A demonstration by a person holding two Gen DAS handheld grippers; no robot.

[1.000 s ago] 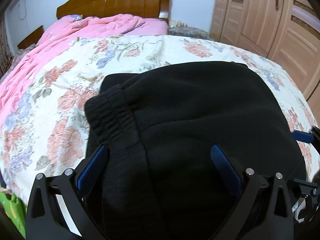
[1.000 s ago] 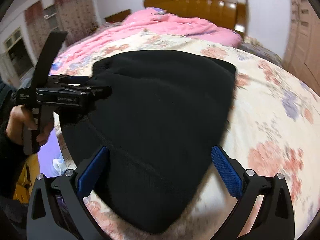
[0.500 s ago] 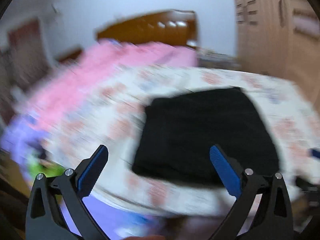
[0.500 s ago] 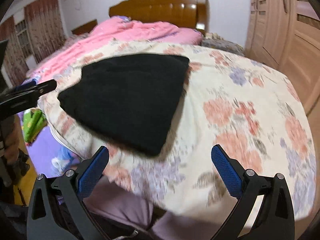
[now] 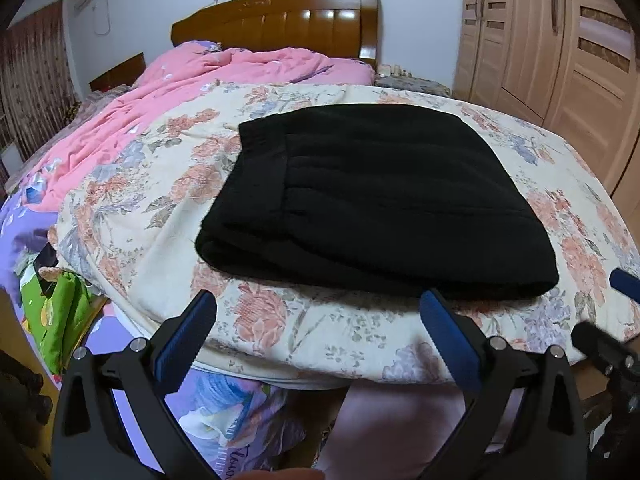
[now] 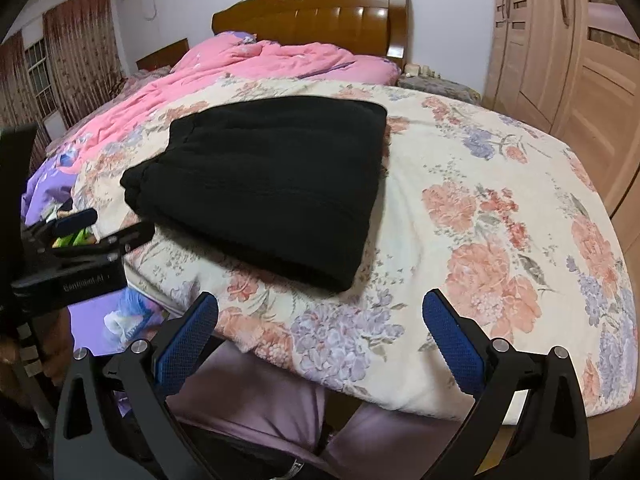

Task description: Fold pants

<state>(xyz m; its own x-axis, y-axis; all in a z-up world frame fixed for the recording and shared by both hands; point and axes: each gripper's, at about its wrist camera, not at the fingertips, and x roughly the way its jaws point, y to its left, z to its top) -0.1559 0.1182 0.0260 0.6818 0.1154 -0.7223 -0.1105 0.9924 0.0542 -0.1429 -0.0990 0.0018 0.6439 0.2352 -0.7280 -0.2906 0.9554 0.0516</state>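
Black pants [image 5: 372, 196] lie folded into a compact rectangle on the floral quilt [image 5: 152, 184], with the elastic waistband on the left side. The same black pants [image 6: 272, 184] sit left of centre in the right wrist view. My left gripper [image 5: 320, 332] is open, held off the near edge of the bed with nothing between its blue pads. My right gripper [image 6: 320, 332] is also open and empty, off the bed's near edge and to the right of the pants. The left gripper's body [image 6: 76, 256] shows at the left edge of the right wrist view.
A pink duvet [image 5: 192, 80] is bunched toward the wooden headboard [image 5: 280, 20]. A wooden wardrobe [image 5: 560, 40] stands on the right. A green bag [image 5: 56, 316] and purple bedding [image 5: 224, 412] hang off the bed's left near side. The person's legs [image 6: 280, 408] are below.
Both grippers have pulled back from over the pants to beyond the bed's near edge. The pants now lie flat and free, farther away in both views.
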